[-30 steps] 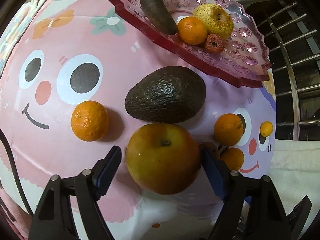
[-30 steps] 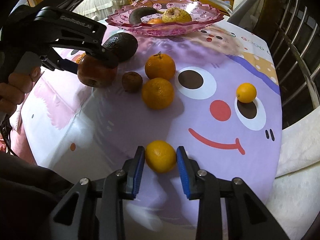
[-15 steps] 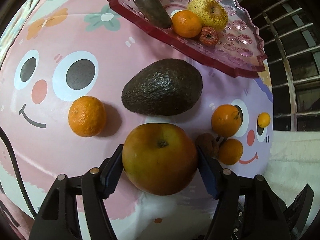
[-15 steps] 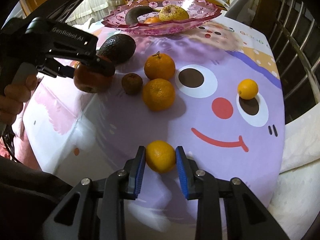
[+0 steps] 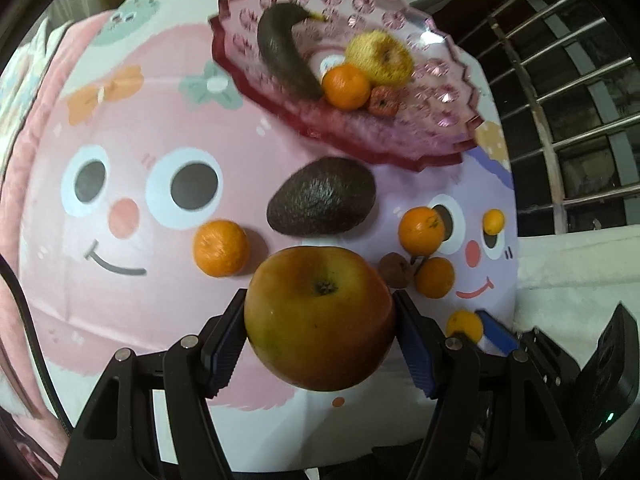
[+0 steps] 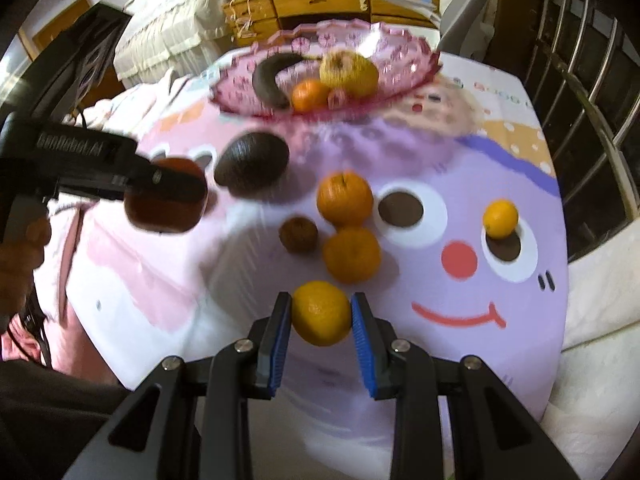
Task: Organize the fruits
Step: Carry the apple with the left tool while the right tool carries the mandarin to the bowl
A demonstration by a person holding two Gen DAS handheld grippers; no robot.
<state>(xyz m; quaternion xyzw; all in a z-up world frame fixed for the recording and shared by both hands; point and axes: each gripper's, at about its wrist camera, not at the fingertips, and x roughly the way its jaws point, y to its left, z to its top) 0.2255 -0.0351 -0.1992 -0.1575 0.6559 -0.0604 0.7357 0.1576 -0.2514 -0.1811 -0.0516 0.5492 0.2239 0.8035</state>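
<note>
Gripping a smooth, round red-yellow apple [image 5: 320, 320] above the cartoon tablecloth [image 5: 132, 300], our left gripper [image 5: 320, 336] clamps its ribbed blue pads; our right gripper [image 6: 322, 320] pinches a dimpled orange [image 6: 321, 313] before the scalloped pink glass dish [image 6: 400, 52].

Two grippers, both squeezing tight

The left gripper [image 5: 320, 330] points down with its jaws pressed on something big. The right gripper [image 6: 321, 316] points down too, jaws nearly closed.

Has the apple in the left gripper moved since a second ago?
Yes. The apple, clamped in the left gripper, has lifted off the tablecloth, seen against the avocado in the right wrist view.
</note>
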